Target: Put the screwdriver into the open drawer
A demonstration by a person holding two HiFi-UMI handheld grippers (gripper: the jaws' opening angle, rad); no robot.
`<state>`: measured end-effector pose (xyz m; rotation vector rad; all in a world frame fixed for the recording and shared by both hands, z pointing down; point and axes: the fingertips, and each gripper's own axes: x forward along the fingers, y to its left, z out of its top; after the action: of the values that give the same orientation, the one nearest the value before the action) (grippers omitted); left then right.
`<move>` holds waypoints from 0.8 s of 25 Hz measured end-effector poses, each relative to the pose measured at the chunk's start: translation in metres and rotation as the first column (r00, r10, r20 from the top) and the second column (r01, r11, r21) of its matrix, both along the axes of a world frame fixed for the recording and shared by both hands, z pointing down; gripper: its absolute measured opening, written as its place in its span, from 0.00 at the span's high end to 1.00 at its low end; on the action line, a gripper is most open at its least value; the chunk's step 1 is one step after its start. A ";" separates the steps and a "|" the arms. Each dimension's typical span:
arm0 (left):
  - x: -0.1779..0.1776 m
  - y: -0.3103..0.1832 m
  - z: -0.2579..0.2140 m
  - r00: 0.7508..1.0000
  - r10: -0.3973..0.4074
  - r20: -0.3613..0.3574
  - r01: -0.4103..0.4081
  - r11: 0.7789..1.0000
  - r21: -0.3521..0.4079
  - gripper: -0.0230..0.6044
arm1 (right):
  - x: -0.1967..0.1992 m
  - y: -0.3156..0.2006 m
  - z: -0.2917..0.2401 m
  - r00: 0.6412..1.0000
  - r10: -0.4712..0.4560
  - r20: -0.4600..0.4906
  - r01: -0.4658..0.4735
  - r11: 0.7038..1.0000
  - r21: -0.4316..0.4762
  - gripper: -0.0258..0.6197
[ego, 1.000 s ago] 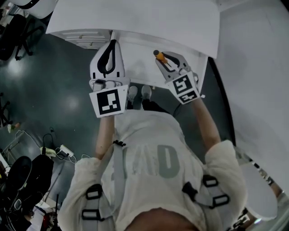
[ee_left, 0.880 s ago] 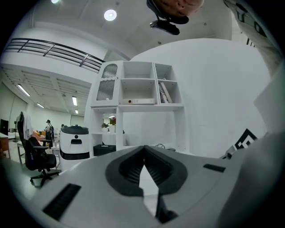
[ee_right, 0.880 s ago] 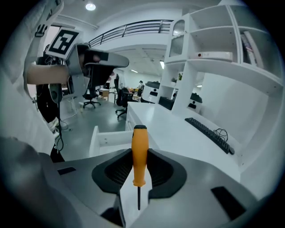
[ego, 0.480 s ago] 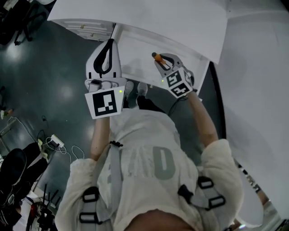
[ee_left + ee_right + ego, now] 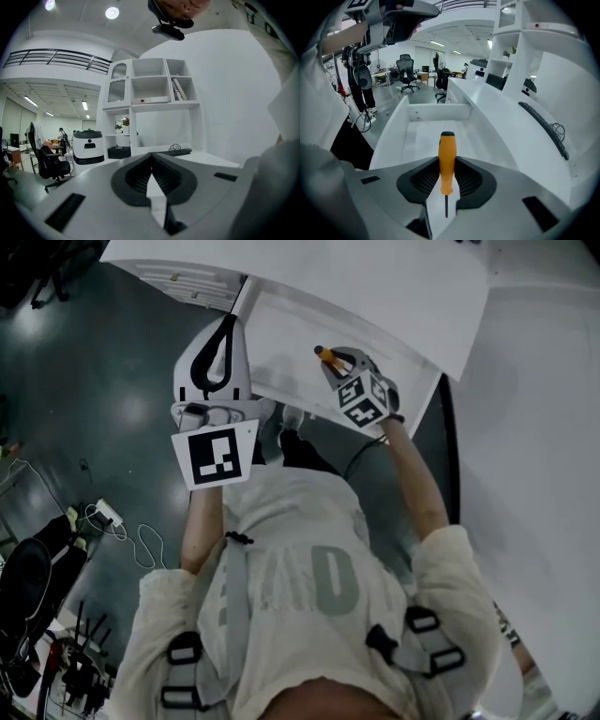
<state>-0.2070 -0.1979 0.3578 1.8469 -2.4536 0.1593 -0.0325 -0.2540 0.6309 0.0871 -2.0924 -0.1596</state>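
Hovering over the open drawer [image 5: 433, 133], I have the right gripper [image 5: 446, 185] clamped on the screwdriver [image 5: 446, 157]. Its pads pinch the orange handle near the shaft end, with the handle pointing forward and down into the white tray and the thin shaft trailing back between the jaws. I judge this to be the lowering step, with placement not yet done. The tool seems to be above the drawer floor rather than resting on it, though I can't be sure. My left gripper [image 5: 214, 357] is closed and empty, near the drawer's left edge. Next I should ease down until the handle lies flat, then part the jaws.
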 end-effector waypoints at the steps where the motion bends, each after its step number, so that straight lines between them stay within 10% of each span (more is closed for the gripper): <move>1: 0.000 0.000 0.001 1.000 -0.001 0.005 0.001 1.000 -0.009 0.95 | 0.000 -0.001 0.004 1.000 -0.004 -0.010 0.004 1.000 -0.001 0.81; 20: -0.010 0.006 0.032 0.997 -0.062 -0.050 0.058 0.995 -0.079 0.95 | 0.001 0.002 0.070 0.987 -0.050 -0.151 0.037 0.996 -0.087 0.81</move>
<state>-0.2173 -0.1923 0.3902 1.7231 -2.4283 0.1968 -0.0315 -0.2517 0.7014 -0.0208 -1.9453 -0.1015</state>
